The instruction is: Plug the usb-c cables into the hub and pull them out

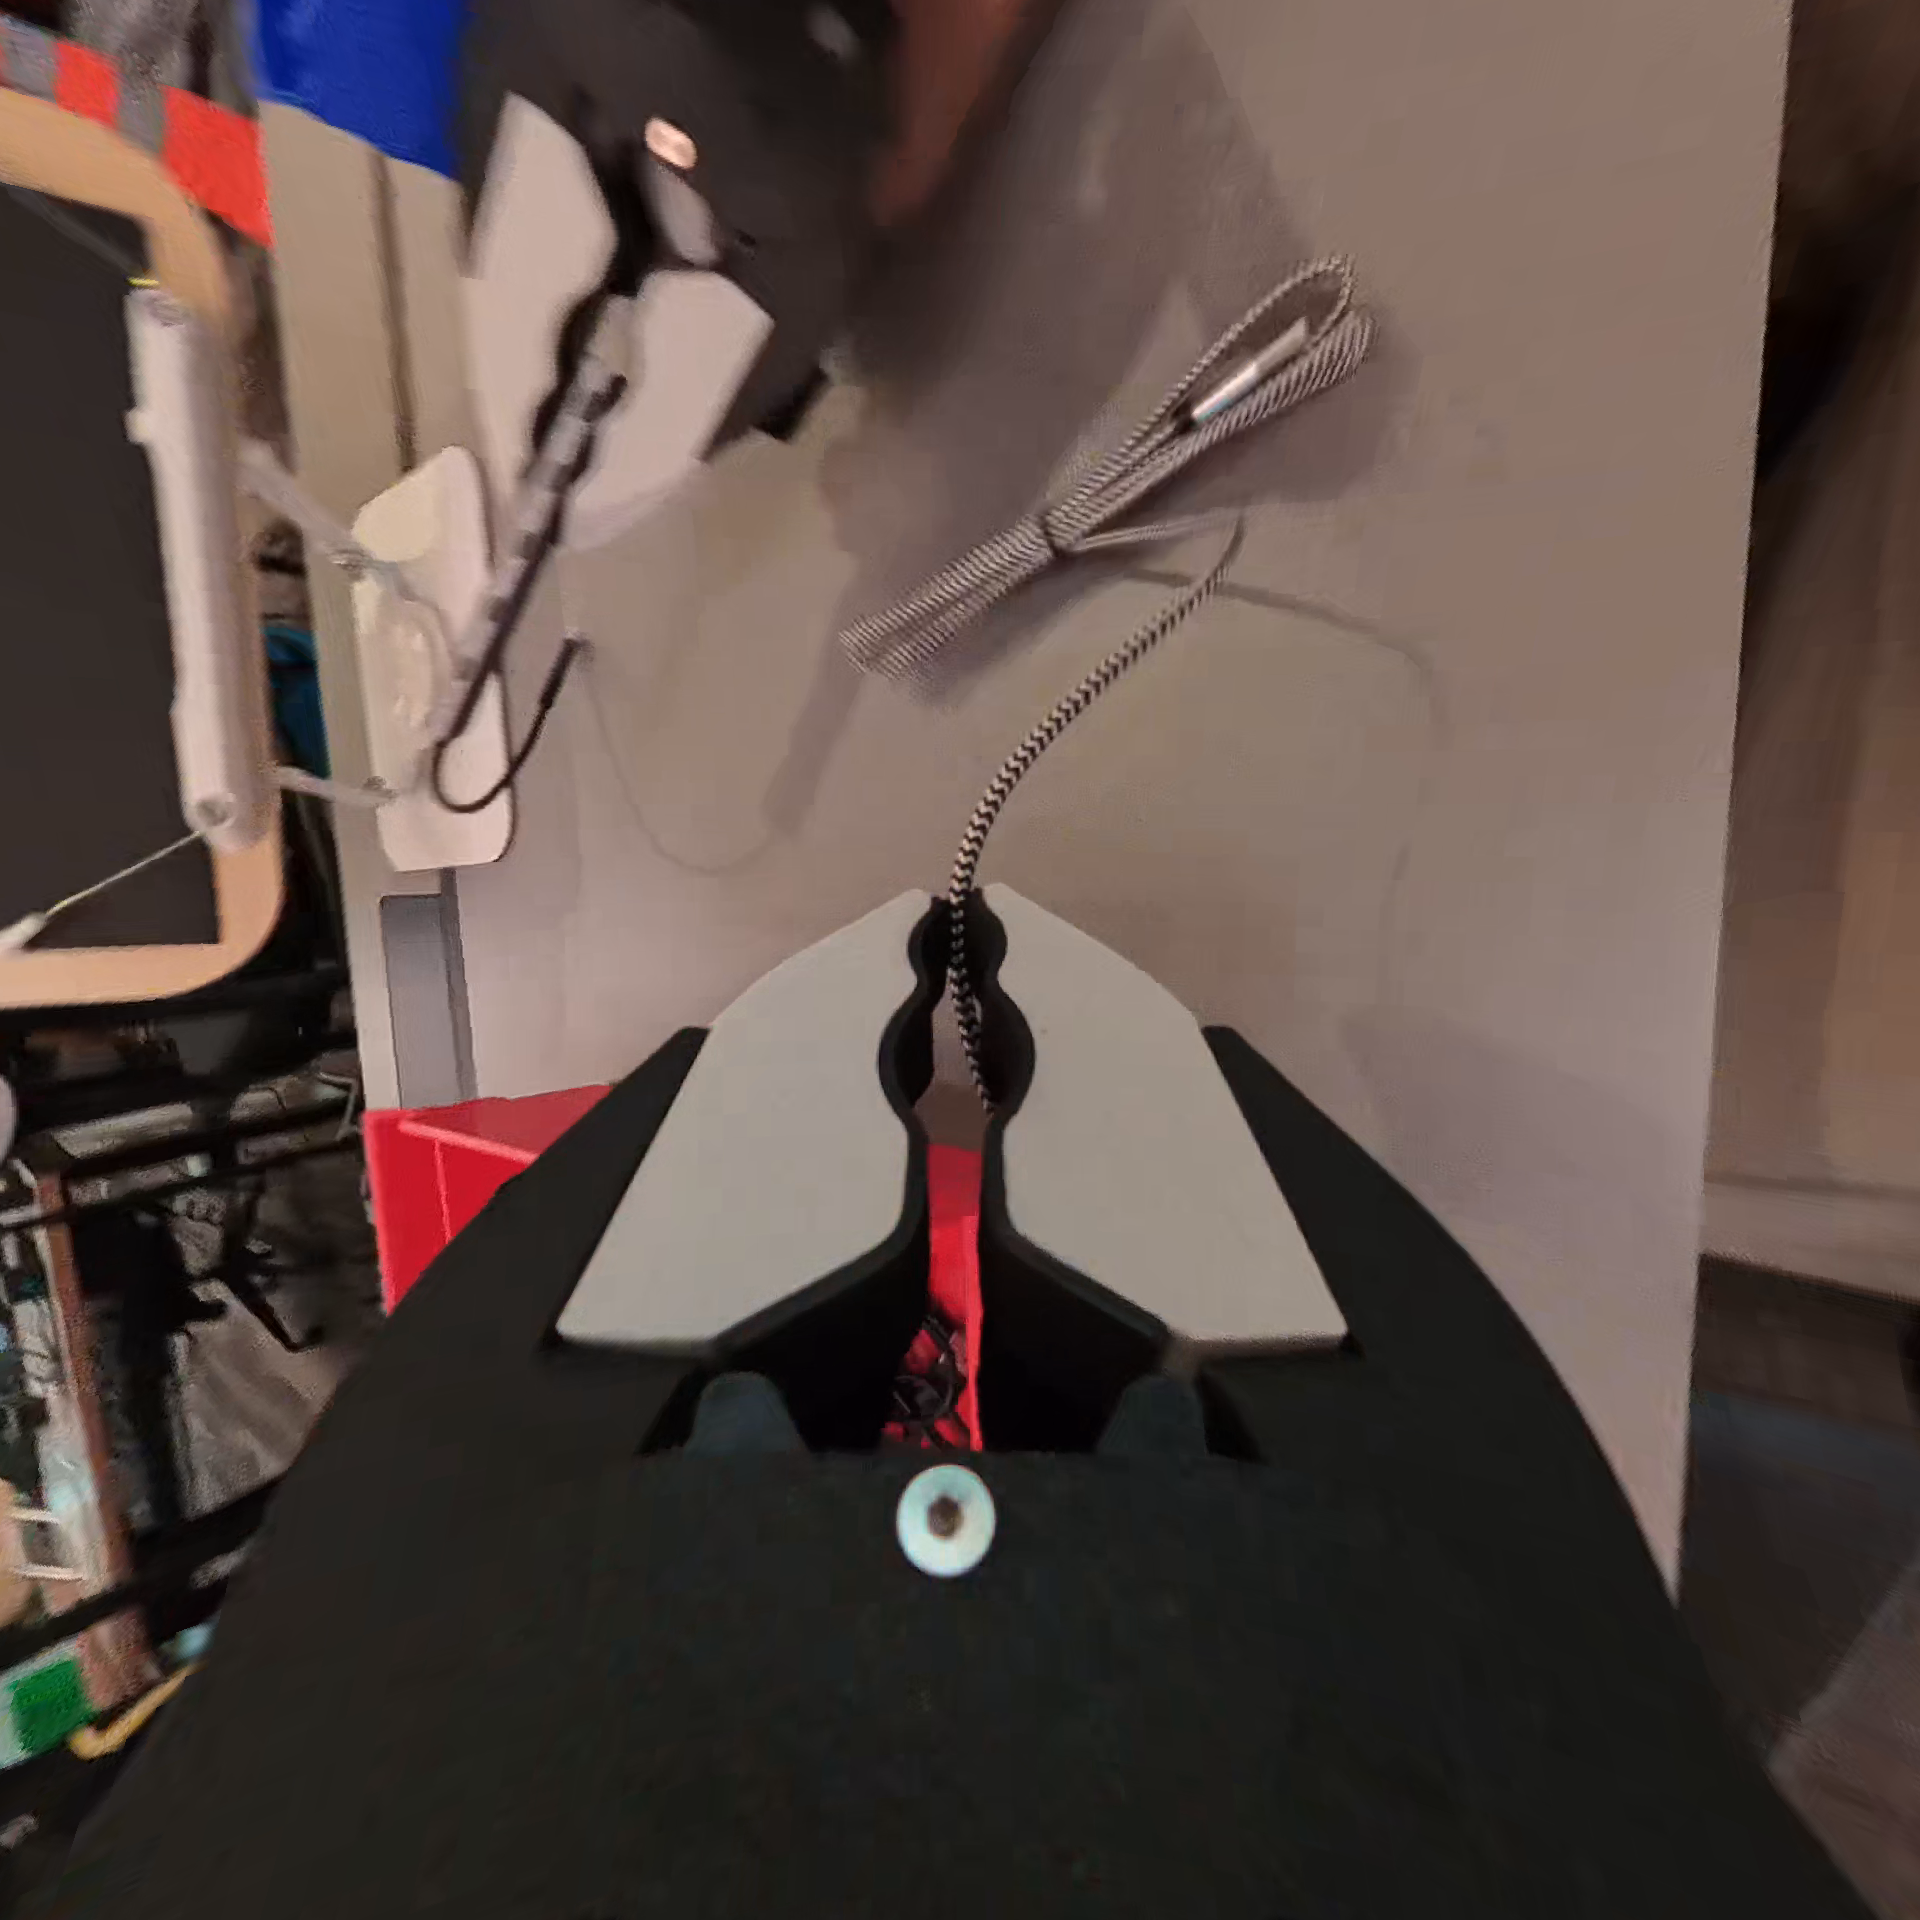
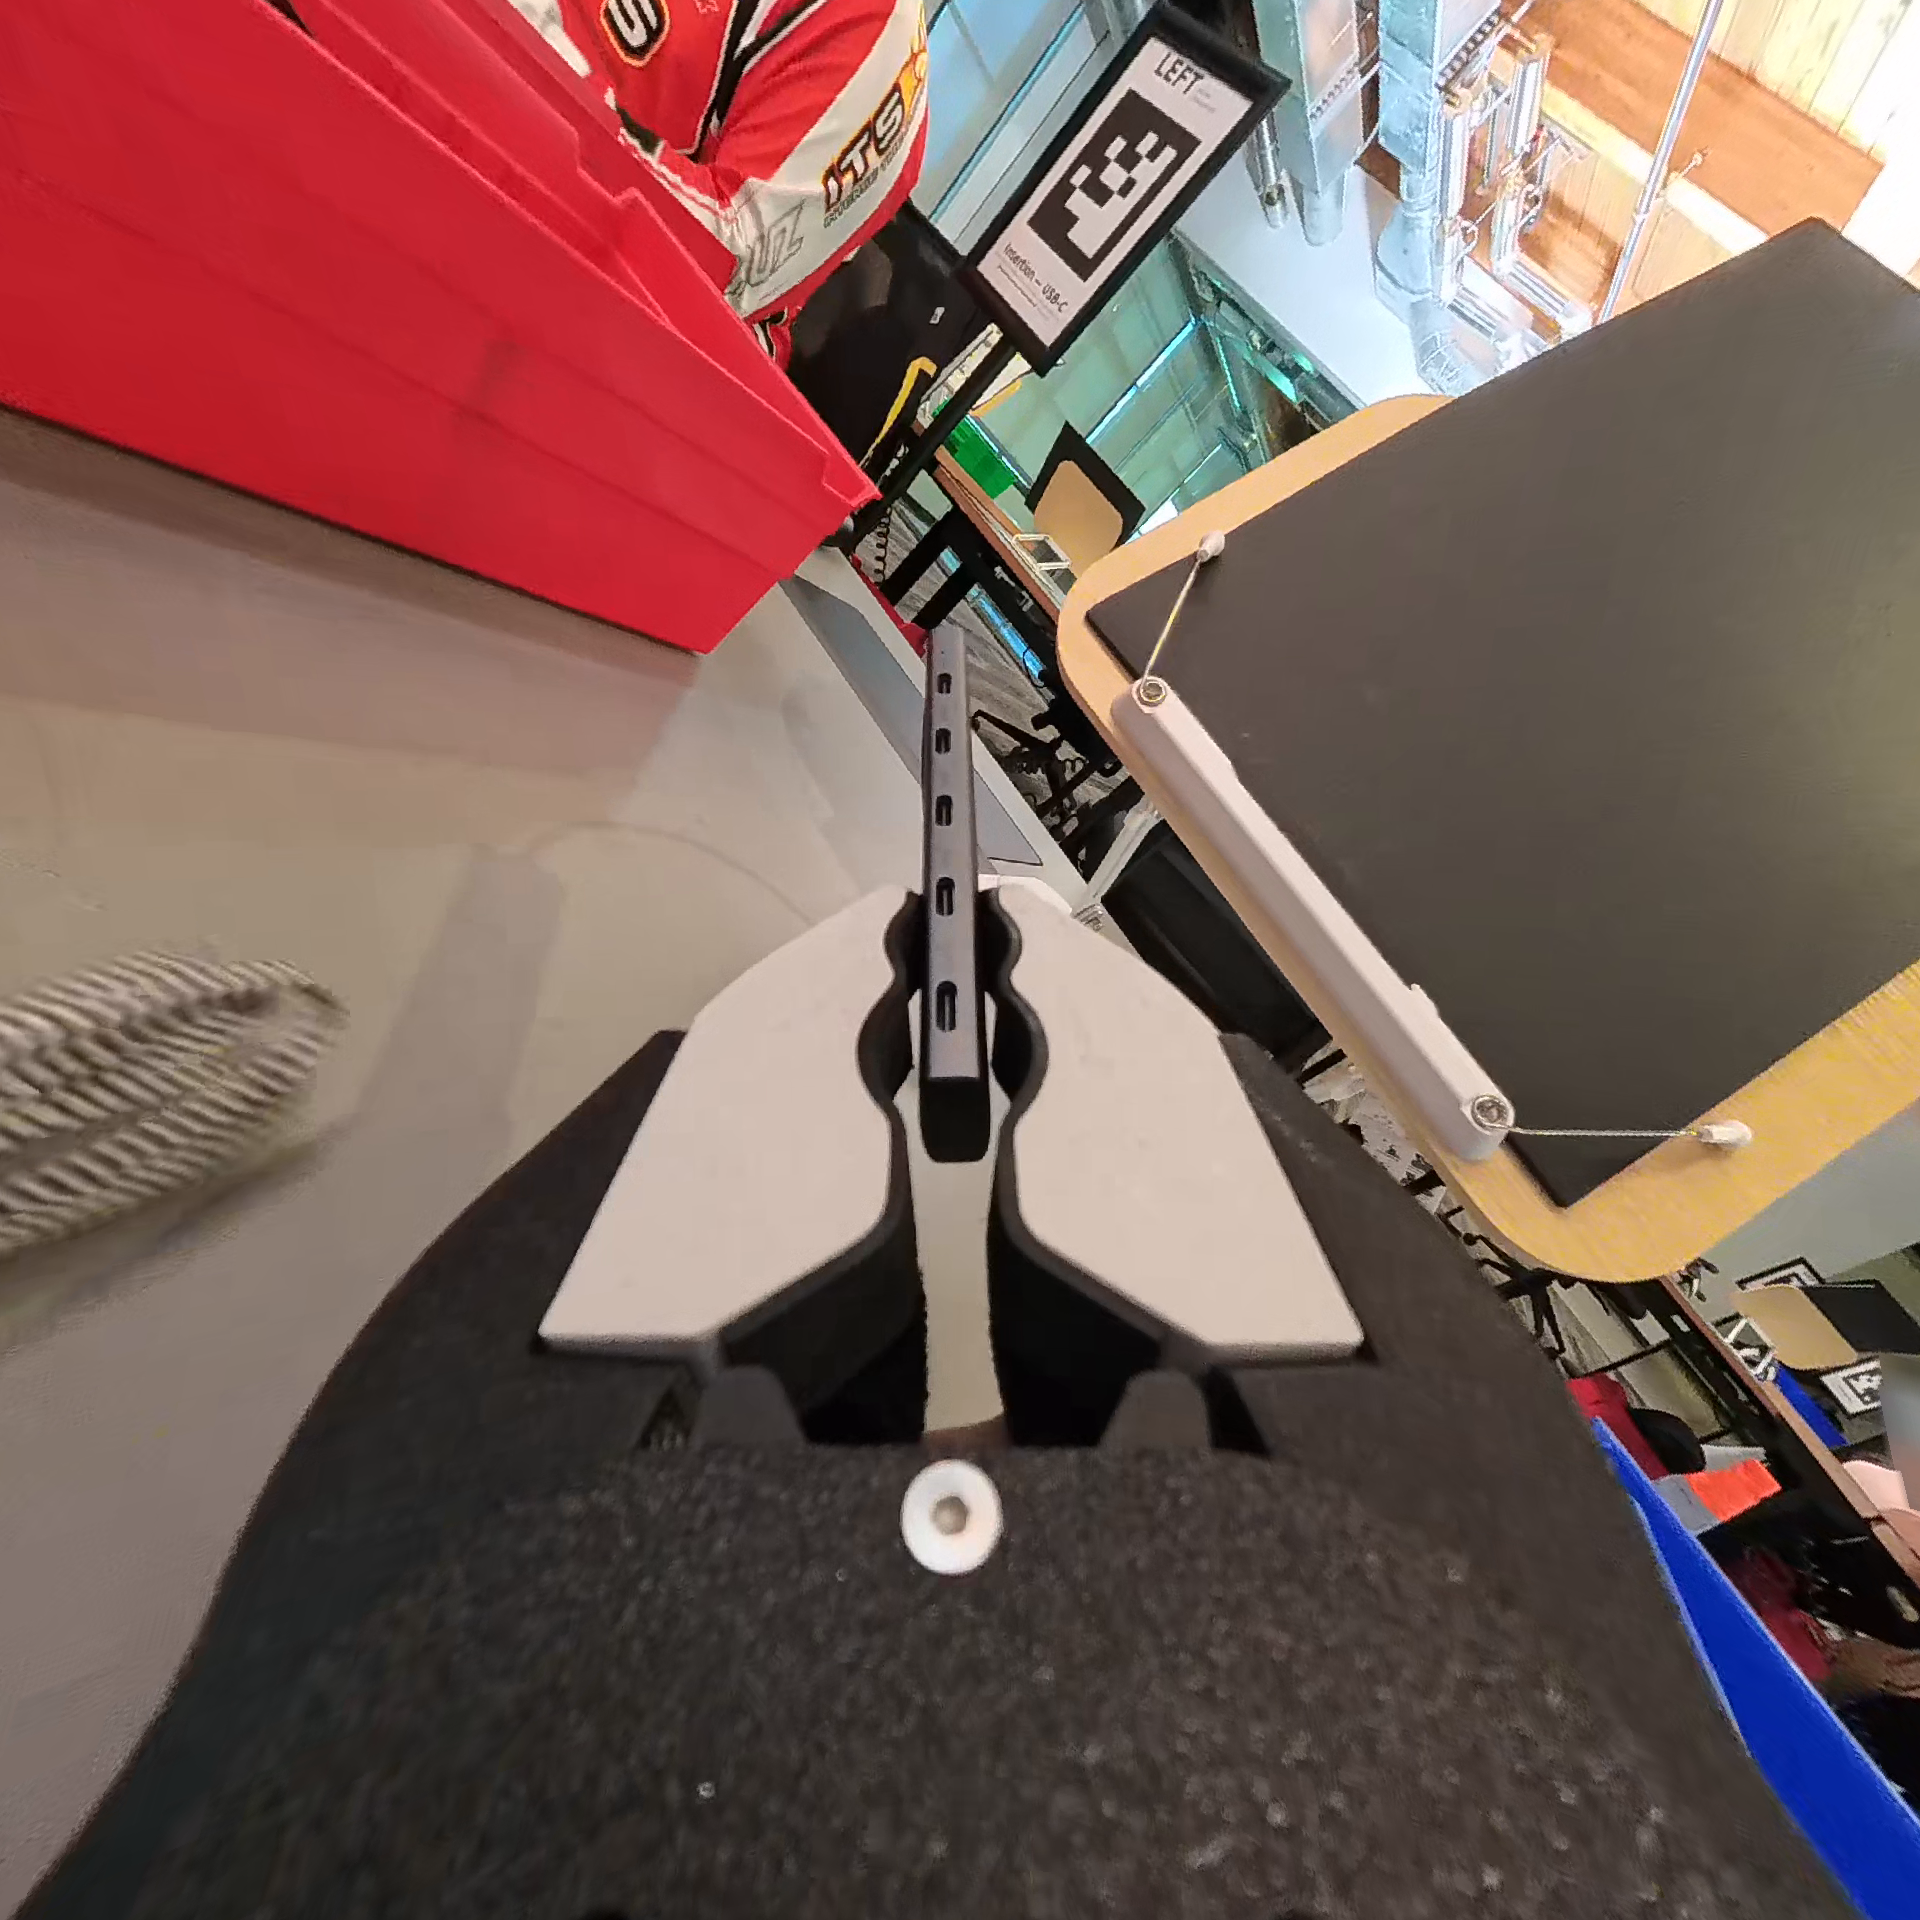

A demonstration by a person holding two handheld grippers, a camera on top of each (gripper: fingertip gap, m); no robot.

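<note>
In the left wrist view my left gripper [image 1: 961, 902] is shut on a black-and-white braided USB-C cable [image 1: 1049, 717]. The cable runs forward to its coiled bundle [image 1: 1081, 520] lying on the white table [image 1: 1455, 935], with a silver plug [image 1: 1247, 372] on the coil. The end held inside the jaws is hidden. My right gripper [image 2: 951, 906] is shut on a slim dark hub [image 2: 948, 769] with a row of several ports facing the camera. The right gripper [image 1: 613, 416] and the hub [image 1: 540, 520] also show blurred at upper left of the left wrist view.
A red bin [image 2: 364, 312] stands behind the table. A black board with a wooden rim [image 2: 1507, 727] and a white bar [image 2: 1309, 914] is beside the hub. A white box [image 1: 431, 665] sits near the table's left edge. The blurred coil [image 2: 135, 1081] lies left of the right gripper. The gap from one gripper's tips to the other's is roughly 20 centimetres.
</note>
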